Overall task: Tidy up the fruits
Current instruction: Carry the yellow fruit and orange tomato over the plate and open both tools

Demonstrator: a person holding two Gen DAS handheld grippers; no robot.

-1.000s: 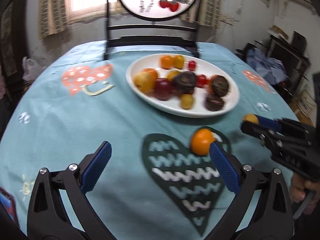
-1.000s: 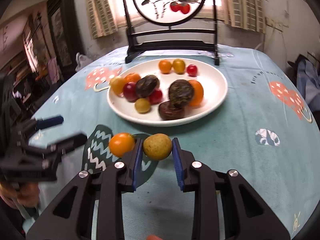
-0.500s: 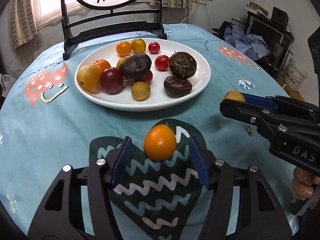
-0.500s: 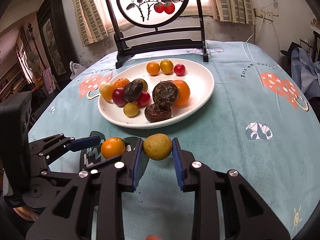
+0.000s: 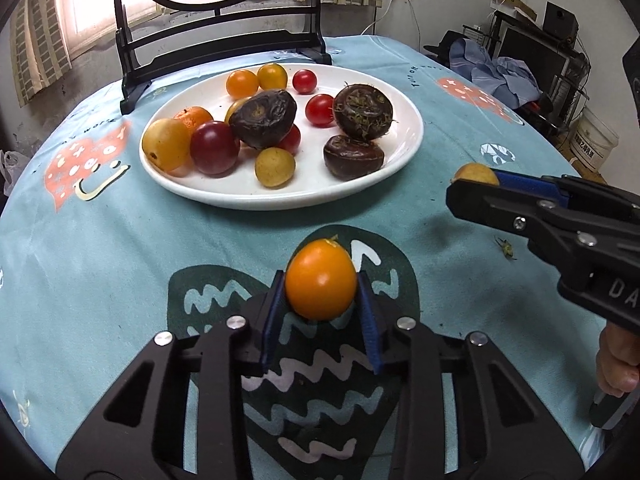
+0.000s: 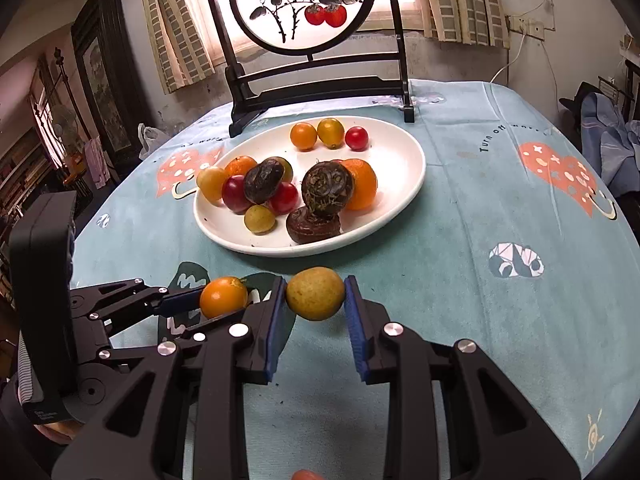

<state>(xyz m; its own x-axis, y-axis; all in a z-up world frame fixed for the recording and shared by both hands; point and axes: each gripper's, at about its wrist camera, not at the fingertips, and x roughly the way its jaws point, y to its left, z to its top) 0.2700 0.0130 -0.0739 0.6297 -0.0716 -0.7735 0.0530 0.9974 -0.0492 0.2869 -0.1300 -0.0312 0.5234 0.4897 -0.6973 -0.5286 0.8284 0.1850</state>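
A round counter under a light-blue patterned tablecloth (image 6: pixel 460 240) fills both wrist views. At its far edge stands a dark wooden frame holding a round painted screen (image 6: pixel 304 4). In front of that sits a white oval plate (image 6: pixel 404 168) carrying mixed fruit: small orange, yellow and red round fruits and three dark brown wrinkled ones. Nearer the cameras, off the plate, the black left gripper with blue pads (image 5: pixel 321 300) is closing its jaws on a smooth orange round fruit (image 5: pixel 321 285) above a dark-green heart print (image 5: pixel 384 264), pads touching both sides. Just beside it, the black right gripper (image 6: pixel 315 300) has narrow jaws clamped on a yellow-brown speckled round fruit (image 6: pixel 315 293).
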